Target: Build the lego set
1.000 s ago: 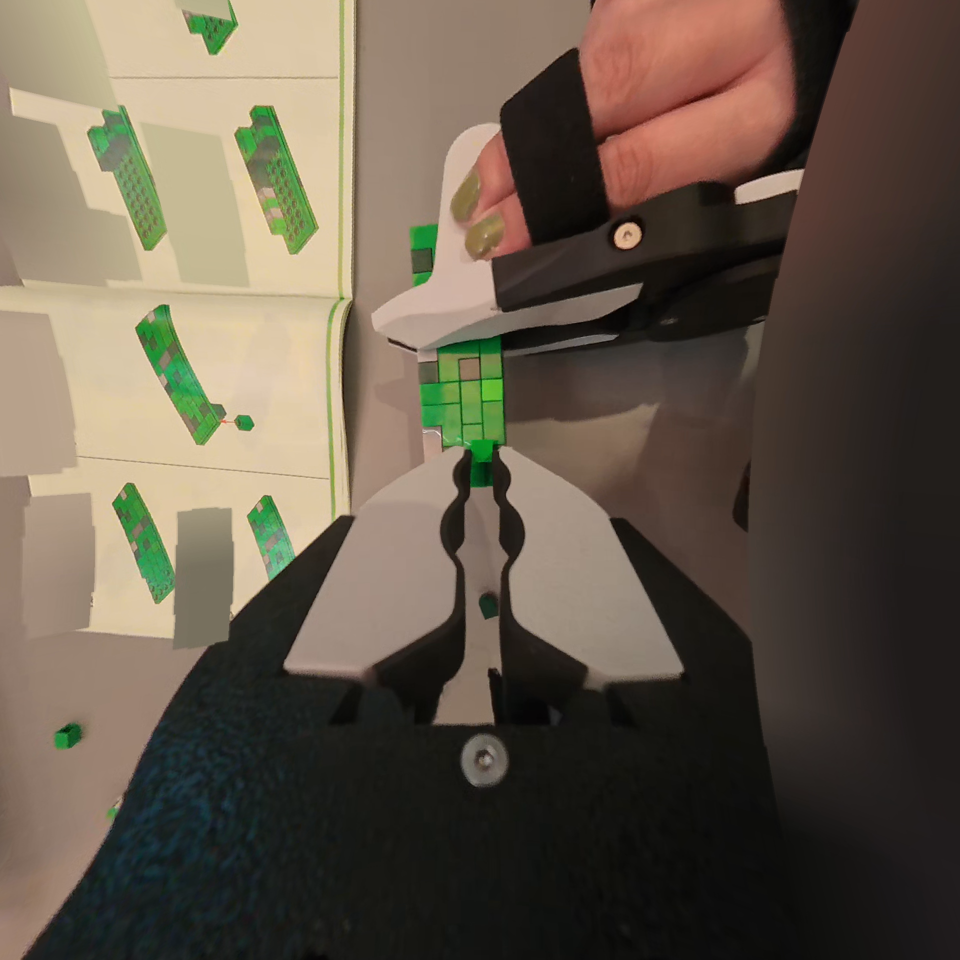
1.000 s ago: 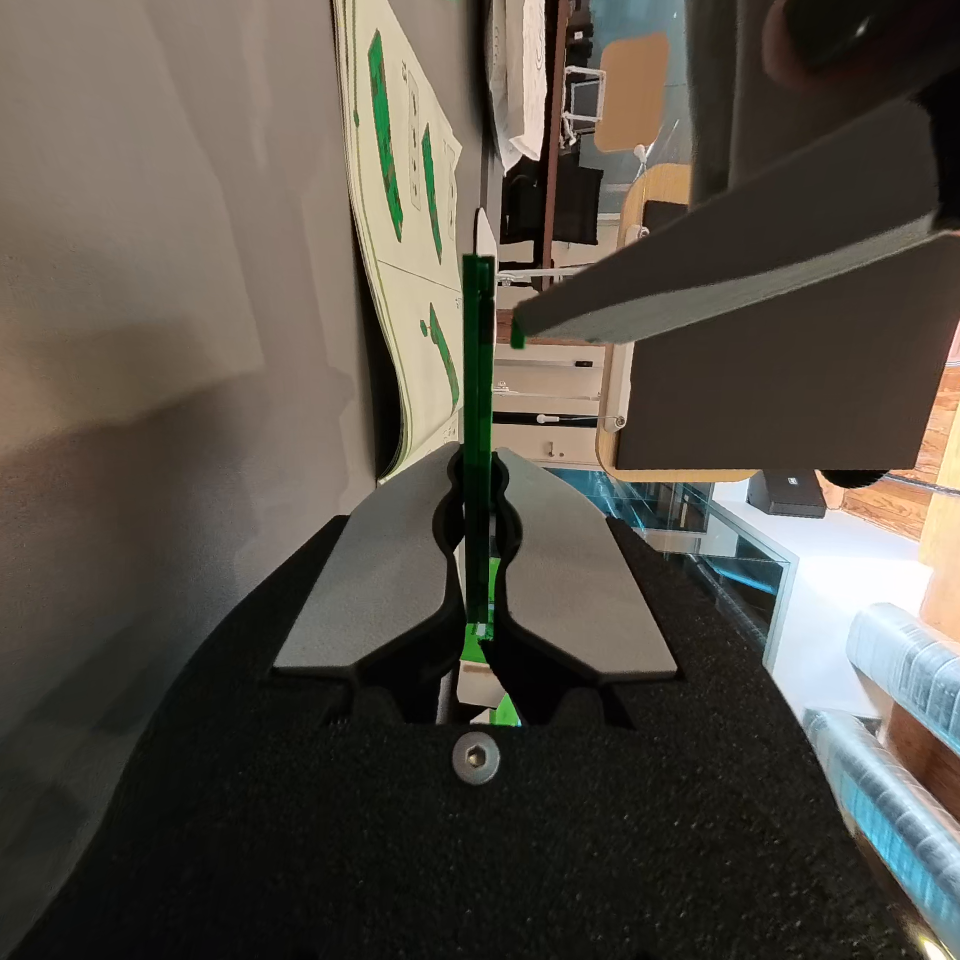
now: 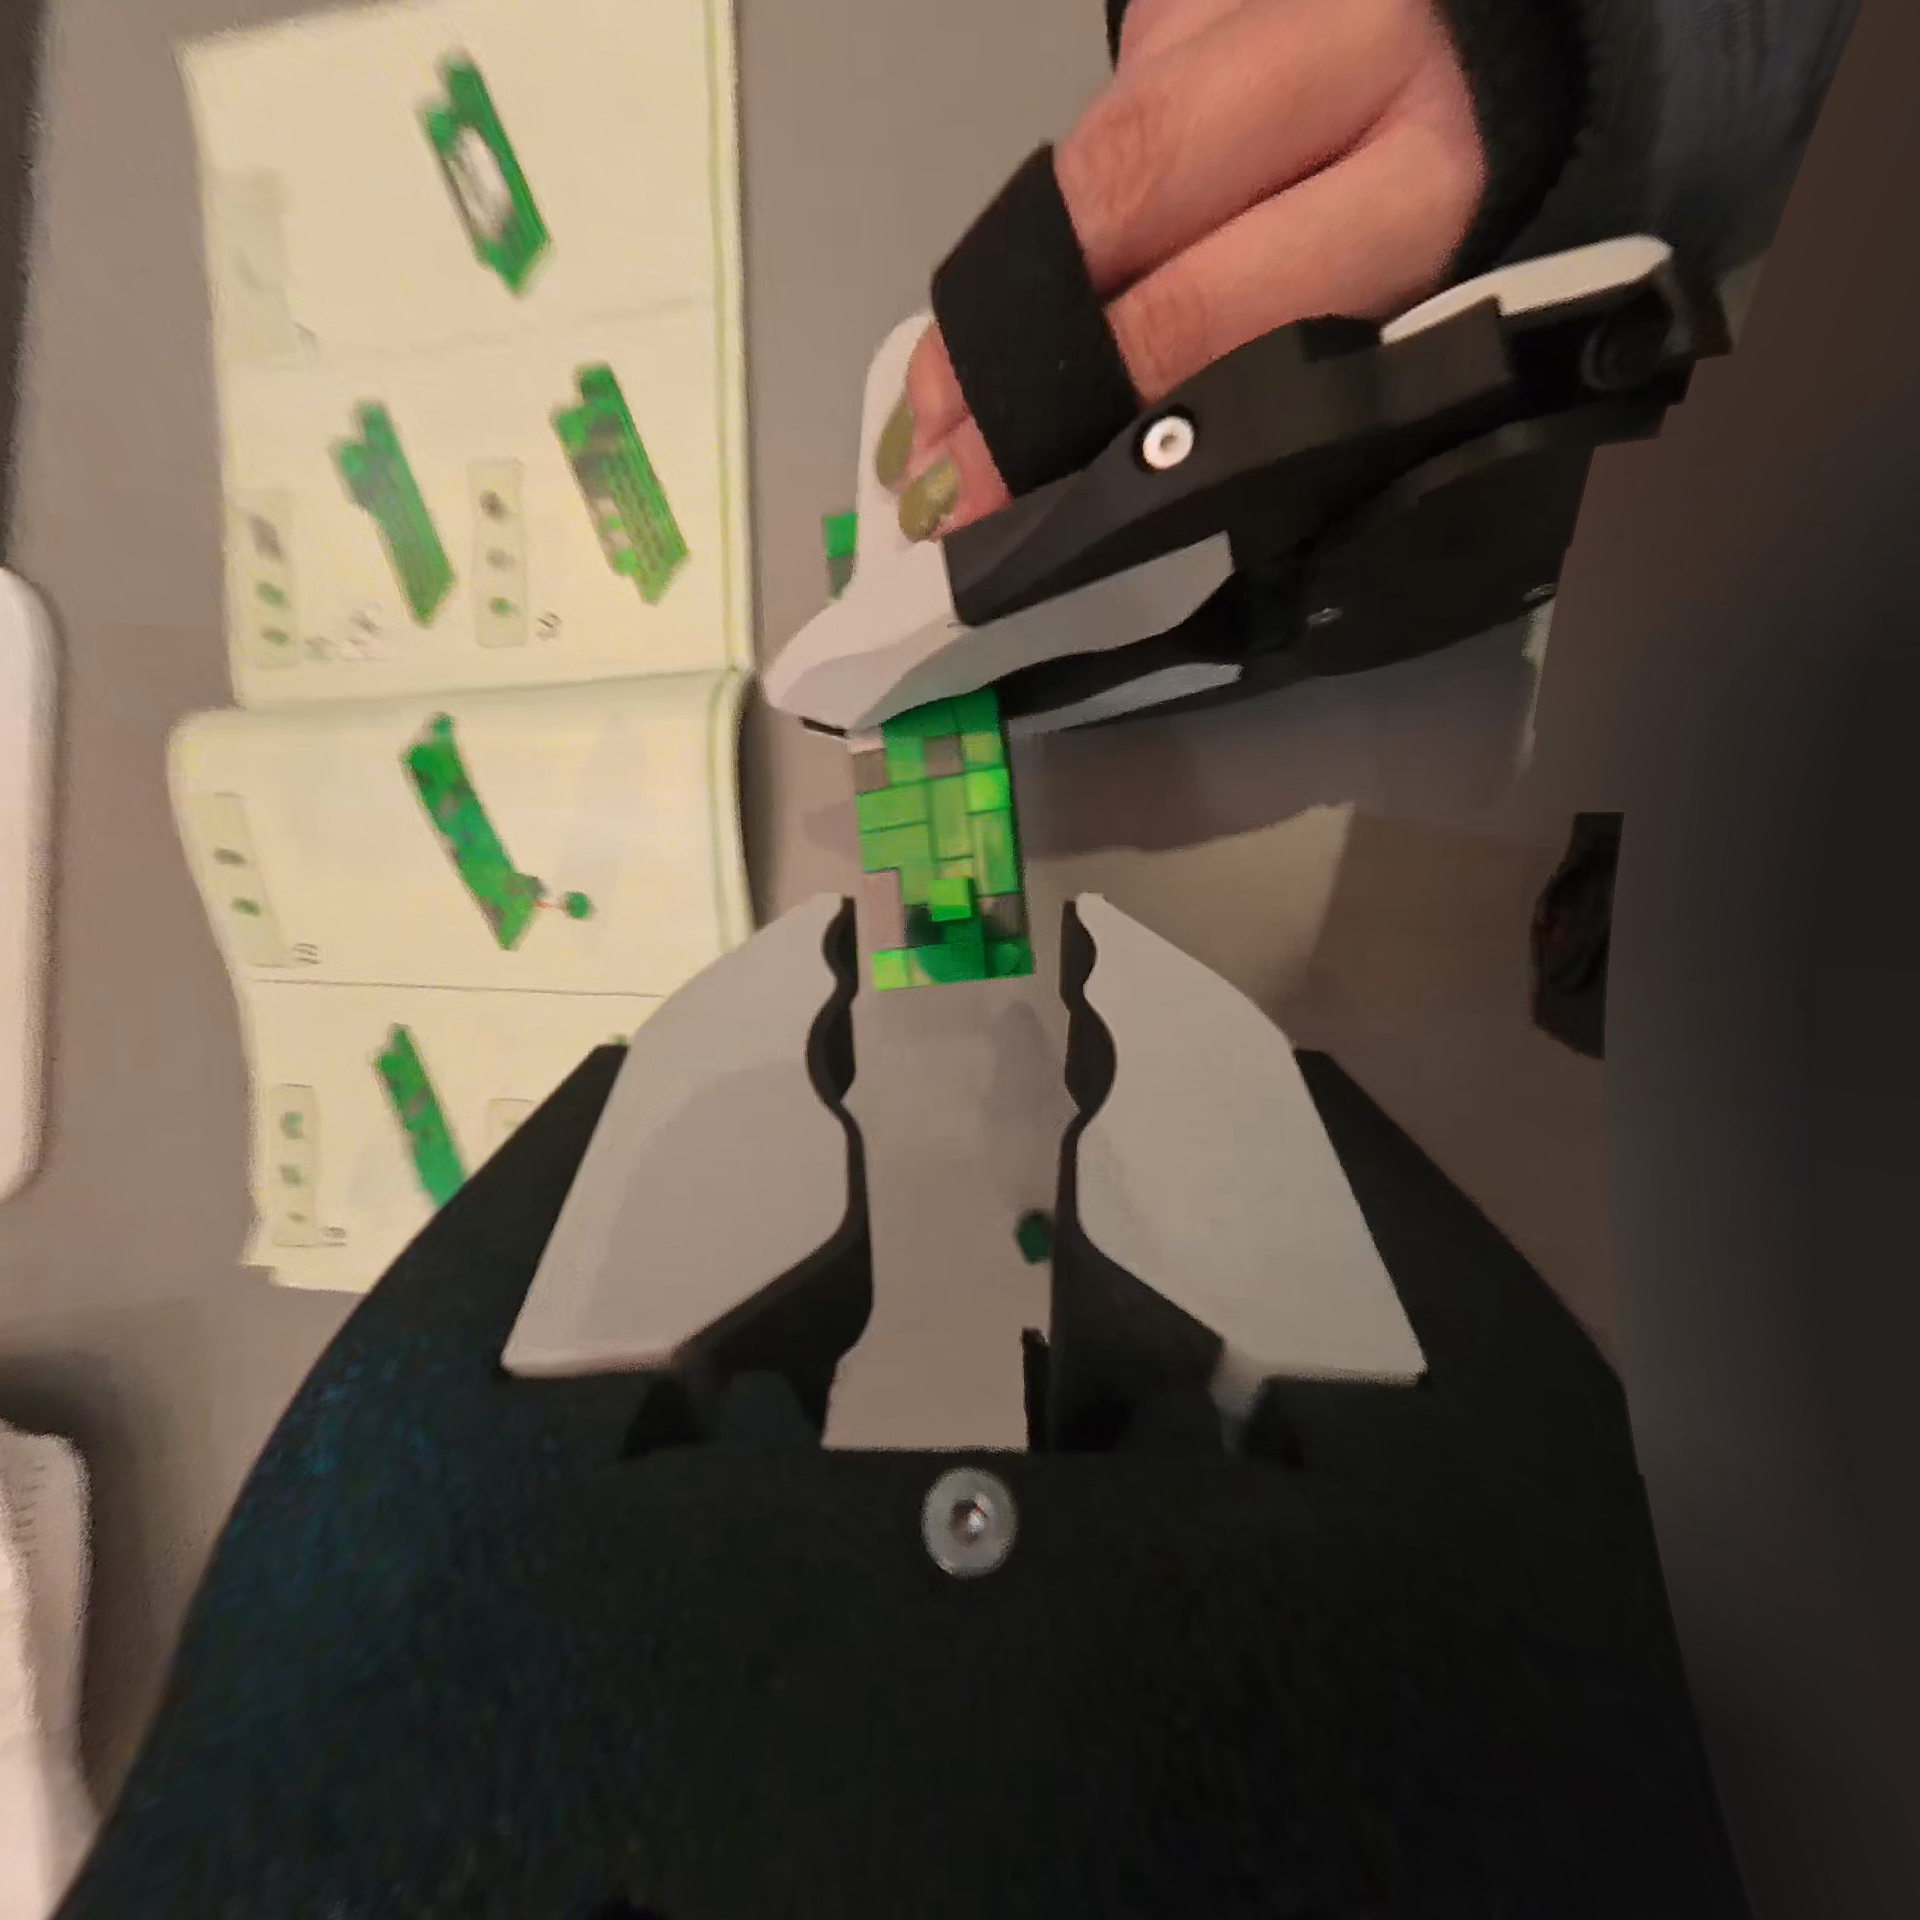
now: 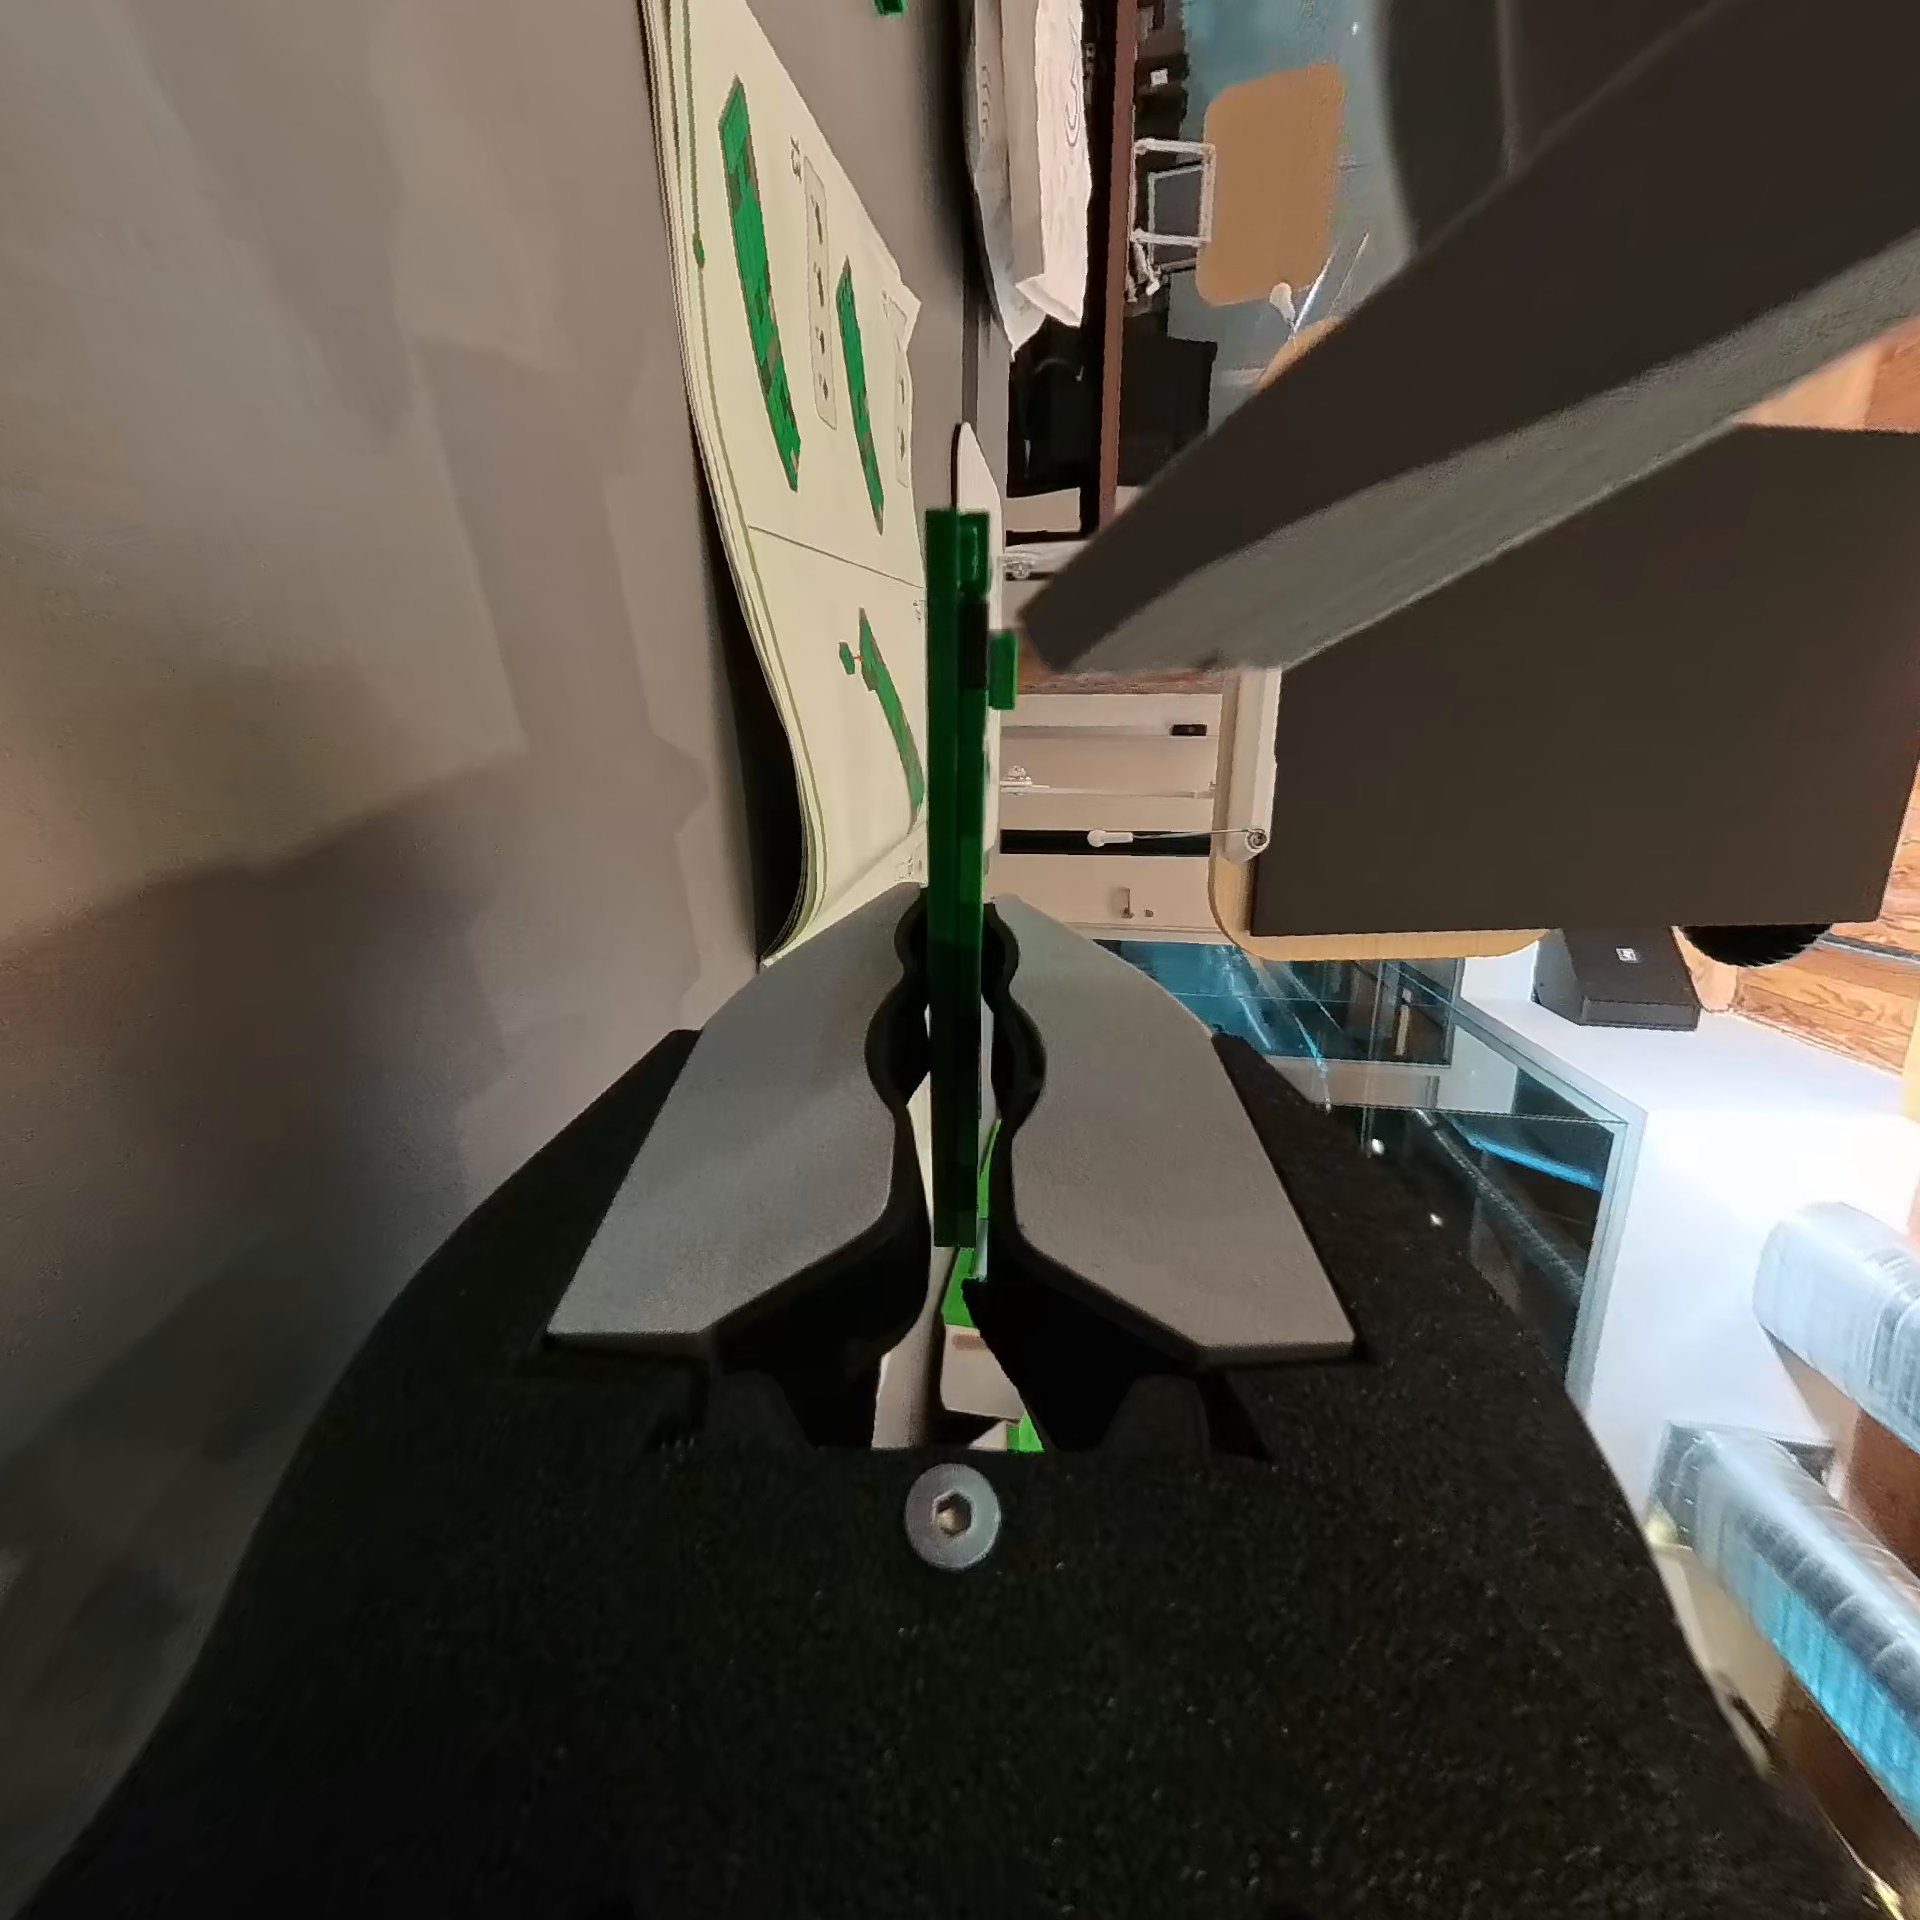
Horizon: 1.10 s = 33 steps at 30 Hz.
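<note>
Glossy plastic lego plate (image 3: 940, 831) — matt paper instruction booklet (image 3: 468, 436)

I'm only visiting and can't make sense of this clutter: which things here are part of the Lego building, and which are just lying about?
In use:
green plate, held by the right gripper
small green brick on it
left gripper, open
instruction booklet

Lying about:
loose green brick
chair
cabinet
</note>
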Available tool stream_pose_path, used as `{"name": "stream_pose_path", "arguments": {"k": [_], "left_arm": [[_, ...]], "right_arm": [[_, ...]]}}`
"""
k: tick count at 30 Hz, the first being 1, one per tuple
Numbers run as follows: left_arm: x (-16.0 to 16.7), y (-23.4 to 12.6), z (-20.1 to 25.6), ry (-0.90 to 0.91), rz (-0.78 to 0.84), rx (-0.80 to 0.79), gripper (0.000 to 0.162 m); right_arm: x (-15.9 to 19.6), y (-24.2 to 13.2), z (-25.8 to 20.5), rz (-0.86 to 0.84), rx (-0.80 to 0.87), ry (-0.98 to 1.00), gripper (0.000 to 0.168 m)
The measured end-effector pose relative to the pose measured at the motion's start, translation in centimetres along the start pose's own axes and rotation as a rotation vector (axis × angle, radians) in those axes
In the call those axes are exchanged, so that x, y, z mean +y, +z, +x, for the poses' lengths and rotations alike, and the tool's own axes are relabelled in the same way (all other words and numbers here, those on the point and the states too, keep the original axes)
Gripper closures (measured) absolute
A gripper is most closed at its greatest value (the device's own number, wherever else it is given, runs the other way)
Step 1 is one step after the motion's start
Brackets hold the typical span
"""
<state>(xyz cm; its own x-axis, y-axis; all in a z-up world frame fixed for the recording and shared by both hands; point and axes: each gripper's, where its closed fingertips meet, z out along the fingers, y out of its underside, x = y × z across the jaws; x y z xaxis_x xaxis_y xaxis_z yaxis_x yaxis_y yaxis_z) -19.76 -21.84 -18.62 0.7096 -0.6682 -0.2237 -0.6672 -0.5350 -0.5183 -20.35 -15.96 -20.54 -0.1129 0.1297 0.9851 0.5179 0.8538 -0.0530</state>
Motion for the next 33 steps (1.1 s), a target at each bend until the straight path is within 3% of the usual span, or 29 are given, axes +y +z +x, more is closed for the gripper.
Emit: {"name": "stream_pose_path", "arguments": {"k": [3, 7, 22, 33], "left_arm": [[-0.4, -0.7, -0.9, 0.202, 0.105, -0.153, 0.113], [-0.1, -0.2, 0.5, 0.403, 0.219, -0.196, 0.105], [-0.3, 0.6, 0.9, 0.501, 0.295, -0.221, 0.135], [0.0, 0.2, 0.6, 0.582, 0.303, -0.263, 0.128]], "right_arm": [[0.1, 0.0, 0.0, 0.006, -0.019, 0.029, 0.162], [0.1, -0.2, 0.0, 0.018, -0.042, 0.061, 0.162], [-0.6, -0.8, -0.6, 0.069, -0.131, 0.124, 0.162], [-1.0, -1.2, -0.9, 0.115, -0.192, 0.188, 0.162]]}}
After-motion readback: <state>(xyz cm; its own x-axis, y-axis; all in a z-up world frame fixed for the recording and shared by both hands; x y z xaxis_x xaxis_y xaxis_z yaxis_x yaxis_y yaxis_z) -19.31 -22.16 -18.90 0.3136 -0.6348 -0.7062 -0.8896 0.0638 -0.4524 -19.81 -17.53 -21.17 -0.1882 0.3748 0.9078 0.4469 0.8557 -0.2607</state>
